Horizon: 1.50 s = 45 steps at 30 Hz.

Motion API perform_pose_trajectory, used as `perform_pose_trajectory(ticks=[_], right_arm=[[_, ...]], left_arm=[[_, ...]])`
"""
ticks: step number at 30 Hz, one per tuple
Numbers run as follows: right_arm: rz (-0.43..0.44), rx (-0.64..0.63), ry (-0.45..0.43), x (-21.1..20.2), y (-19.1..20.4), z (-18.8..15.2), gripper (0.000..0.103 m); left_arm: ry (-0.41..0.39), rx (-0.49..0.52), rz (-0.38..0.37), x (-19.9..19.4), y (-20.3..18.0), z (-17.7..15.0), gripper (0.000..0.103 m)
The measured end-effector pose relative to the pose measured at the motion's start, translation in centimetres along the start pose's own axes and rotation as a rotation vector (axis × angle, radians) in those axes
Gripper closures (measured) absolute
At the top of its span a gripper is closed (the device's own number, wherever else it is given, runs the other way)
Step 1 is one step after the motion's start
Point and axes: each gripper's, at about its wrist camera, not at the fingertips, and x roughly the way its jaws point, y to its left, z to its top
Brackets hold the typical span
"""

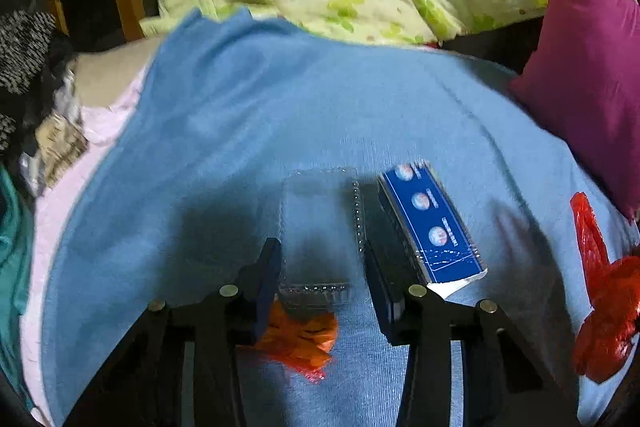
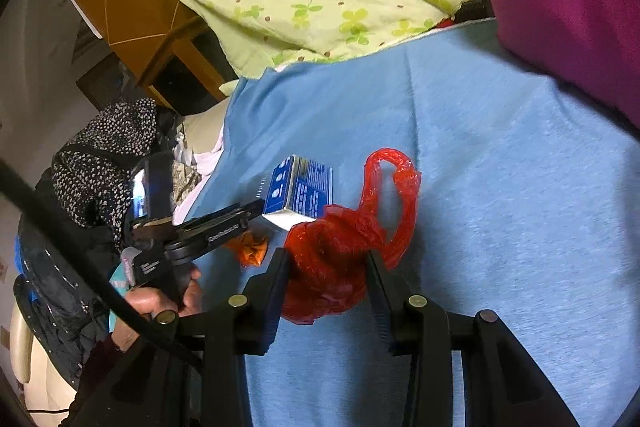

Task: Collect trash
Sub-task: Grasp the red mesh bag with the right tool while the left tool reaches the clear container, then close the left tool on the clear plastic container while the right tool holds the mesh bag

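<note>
Your right gripper (image 2: pixel 328 279) is clamped on the red plastic bag (image 2: pixel 340 259), squeezing the bunched-up body of it. One handle loop sticks up past the fingers. The bag is thin, soft and very light, so it will crumple and flop. It may also slip, so keep your hold on the thick bunched part, not the loop.

Your left gripper (image 1: pixel 320 275) has its fingers apart. A clear plastic tray (image 1: pixel 318 227) lies between them on the blue sheet (image 1: pixel 240 107), but the pads do not look like they press on it yet. The tray is light and springy, and it looks like it will bend or crack if you squeeze hard. Take it across its long sides, gently.

Just beside the tray, touching the right finger, lies a blue box (image 1: pixel 432 223). It looks stiff and light, so grab it across its narrow sides.

An orange wrapper (image 1: pixel 300 343) lies under the left gripper, nearer to you than the tray. It is crinkly and soft. Pinch it in the middle.
</note>
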Motion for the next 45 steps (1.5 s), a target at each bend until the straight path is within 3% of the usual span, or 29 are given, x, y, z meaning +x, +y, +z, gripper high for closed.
perform_pose_trajectory(ticks=[7,18,33,45], right_arm=[[0.002,-0.016,-0.067,-2.3,-0.3,0.4,0.062],[-0.005,-0.120,-0.246,-8.7,1.7,-0.5,0.062],[-0.051,-0.141,-0.434,-22.9,2.4,-5.0,0.062],[-0.062,-0.135,-0.516,-29.0,2.6,-7.4,0.062]], left_arm=[[-0.141,0.013,0.040,-6.4,-0.8,0.2,0.059],[-0.338,0.172,0.067,-17.4,-8.8,-2.6,0.059],[-0.459,0.279,0.035,-28.7,-16.4,-6.8,0.059],[-0.505,0.317,0.021,-33.3,-19.1,-8.2,0.059]])
